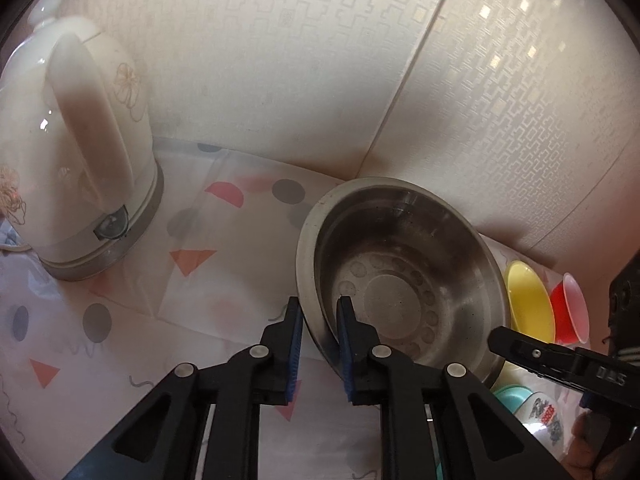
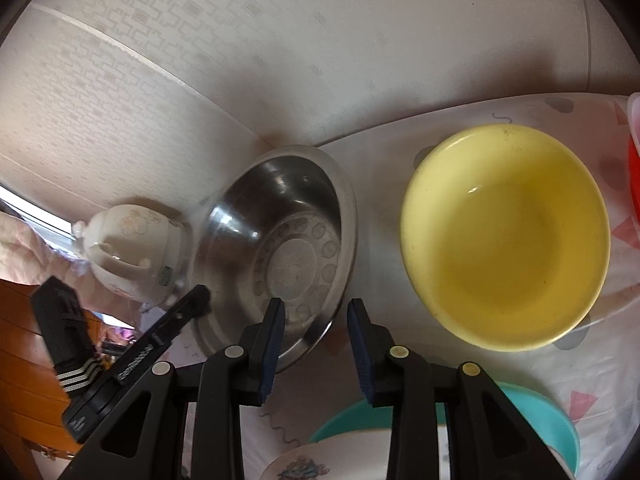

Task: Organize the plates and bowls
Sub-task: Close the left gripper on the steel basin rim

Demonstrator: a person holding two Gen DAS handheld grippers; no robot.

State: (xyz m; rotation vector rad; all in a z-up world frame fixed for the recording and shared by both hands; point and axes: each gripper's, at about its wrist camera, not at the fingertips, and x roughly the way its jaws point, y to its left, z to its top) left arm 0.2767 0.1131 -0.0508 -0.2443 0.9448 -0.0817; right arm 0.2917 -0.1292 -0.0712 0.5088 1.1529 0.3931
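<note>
The round stainless steel bowl [image 1: 404,276] sits tilted against the wall corner, left gripper [image 1: 319,312] pinching its near rim, probably to lift it. Right gripper [image 2: 316,316] straddles the rim opposite, pads not visibly touching, beside the yellow plastic bowl [image 2: 506,236].

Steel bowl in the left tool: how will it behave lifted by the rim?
The steel bowl looks thin-walled, so it is probably light and stiff. Its polished wall may slip in the left tool. Gripped at one rim edge, it will likely tilt.
</note>
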